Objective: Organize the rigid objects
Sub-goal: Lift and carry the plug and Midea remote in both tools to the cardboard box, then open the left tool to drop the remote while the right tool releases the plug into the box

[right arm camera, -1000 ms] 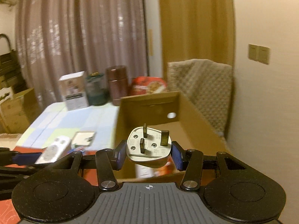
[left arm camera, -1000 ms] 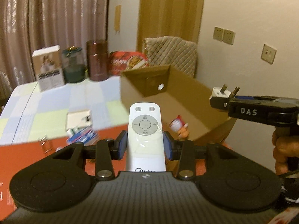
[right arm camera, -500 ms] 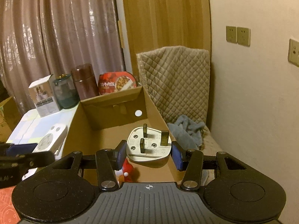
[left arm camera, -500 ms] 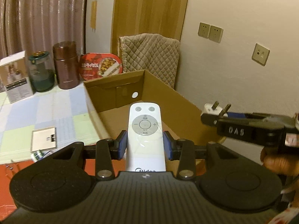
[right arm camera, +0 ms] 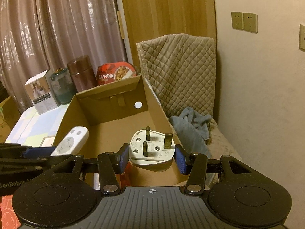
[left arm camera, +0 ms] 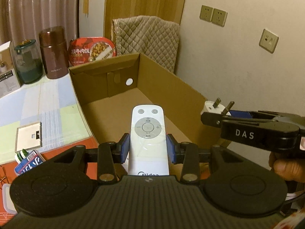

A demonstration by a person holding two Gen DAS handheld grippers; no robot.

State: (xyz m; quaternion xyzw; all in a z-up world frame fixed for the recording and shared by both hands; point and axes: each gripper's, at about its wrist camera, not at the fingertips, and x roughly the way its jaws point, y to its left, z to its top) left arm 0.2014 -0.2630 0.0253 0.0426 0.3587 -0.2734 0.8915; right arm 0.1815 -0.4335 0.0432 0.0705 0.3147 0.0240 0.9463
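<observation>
The jaws of the left gripper (left arm camera: 148, 148) are clenched on a white remote (left arm camera: 148, 139), held buttons-up over the near end of an open cardboard box (left arm camera: 171, 89), while the jaws of the right gripper (right arm camera: 152, 157) grasp a white plug (right arm camera: 152, 150) with its three prongs pointing up, above the box floor near its right wall. The box stands on the counter (left arm camera: 47, 103) in front of a red food tub (left arm camera: 92, 50), with a brown flask (left arm camera: 53, 52) and a green jar (left arm camera: 28, 62) to the left. A quilted chair (right arm camera: 179, 64) stands just beyond the box, with a grey cloth (right arm camera: 192, 120) on its seat.
</observation>
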